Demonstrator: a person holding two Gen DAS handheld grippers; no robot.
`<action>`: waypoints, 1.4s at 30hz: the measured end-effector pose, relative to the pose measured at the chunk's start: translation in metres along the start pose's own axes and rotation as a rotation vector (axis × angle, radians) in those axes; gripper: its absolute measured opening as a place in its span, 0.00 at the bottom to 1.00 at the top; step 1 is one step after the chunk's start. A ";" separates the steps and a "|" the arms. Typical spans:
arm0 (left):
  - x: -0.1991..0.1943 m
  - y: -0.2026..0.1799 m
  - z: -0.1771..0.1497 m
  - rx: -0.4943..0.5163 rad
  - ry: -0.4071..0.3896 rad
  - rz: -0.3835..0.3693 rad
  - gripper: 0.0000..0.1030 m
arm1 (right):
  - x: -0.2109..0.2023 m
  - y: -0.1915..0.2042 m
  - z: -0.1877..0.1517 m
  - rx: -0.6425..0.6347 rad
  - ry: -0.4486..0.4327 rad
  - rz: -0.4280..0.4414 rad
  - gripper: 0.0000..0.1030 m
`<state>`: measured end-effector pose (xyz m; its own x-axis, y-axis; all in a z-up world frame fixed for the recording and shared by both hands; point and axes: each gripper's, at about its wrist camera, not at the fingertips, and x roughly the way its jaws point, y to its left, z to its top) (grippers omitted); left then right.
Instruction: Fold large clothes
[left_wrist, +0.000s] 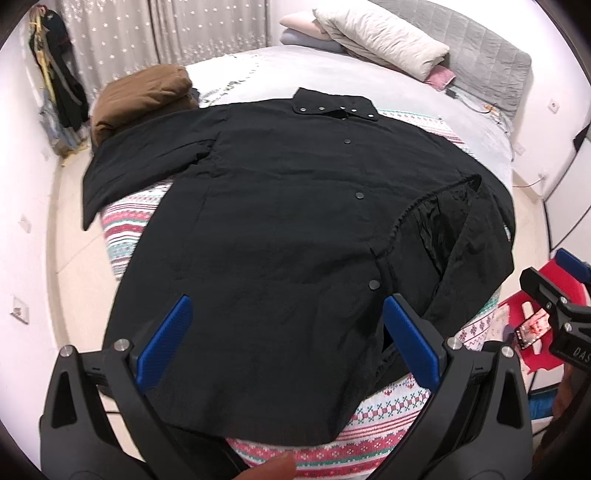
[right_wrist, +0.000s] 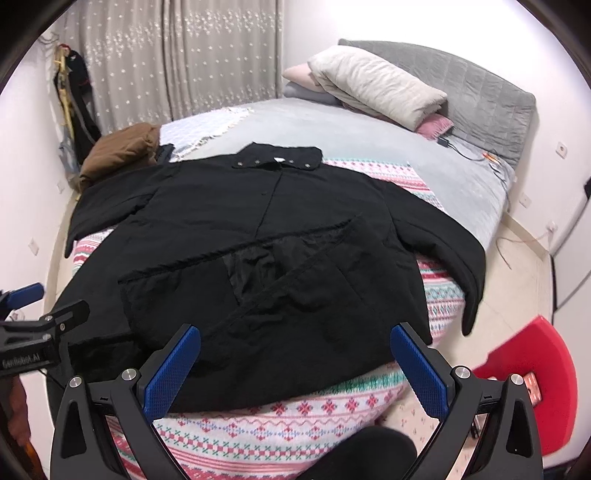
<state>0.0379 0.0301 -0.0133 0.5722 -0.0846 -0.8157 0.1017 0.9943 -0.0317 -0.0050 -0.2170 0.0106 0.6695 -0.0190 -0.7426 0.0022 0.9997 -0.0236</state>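
A large black coat (left_wrist: 280, 206) lies spread front-up on the patterned blanket (left_wrist: 384, 413) on the bed, collar far, hem near me. Its right front panel is turned back, showing shiny lining (left_wrist: 443, 221). Both sleeves stick out to the sides. My left gripper (left_wrist: 284, 325) is open above the hem, holding nothing. My right gripper (right_wrist: 295, 354) is open above the coat (right_wrist: 258, 236) near its right hem, holding nothing. The right gripper also shows at the edge of the left wrist view (left_wrist: 554, 295), and the left gripper at the edge of the right wrist view (right_wrist: 40, 310).
A folded brown garment (left_wrist: 144, 99) lies at the bed's far left by the left sleeve. Pillows (left_wrist: 384, 37) are stacked at the grey headboard (right_wrist: 480, 99). A red stool (right_wrist: 535, 373) stands on the floor to the right. A cable (right_wrist: 465, 147) lies near the headboard.
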 end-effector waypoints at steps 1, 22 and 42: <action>0.003 0.003 0.001 -0.008 -0.007 -0.008 1.00 | 0.003 -0.005 0.001 -0.005 -0.005 0.019 1.00; 0.051 0.083 0.009 -0.079 0.121 -0.027 1.00 | 0.196 -0.159 0.086 0.355 0.307 0.924 0.96; 0.013 0.029 -0.040 0.222 0.121 -0.251 1.00 | -0.055 -0.105 -0.013 -0.186 0.191 0.615 0.97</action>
<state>0.0158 0.0607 -0.0479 0.4078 -0.3029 -0.8614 0.4088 0.9041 -0.1244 -0.0513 -0.3208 0.0450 0.3648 0.5343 -0.7626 -0.4772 0.8105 0.3396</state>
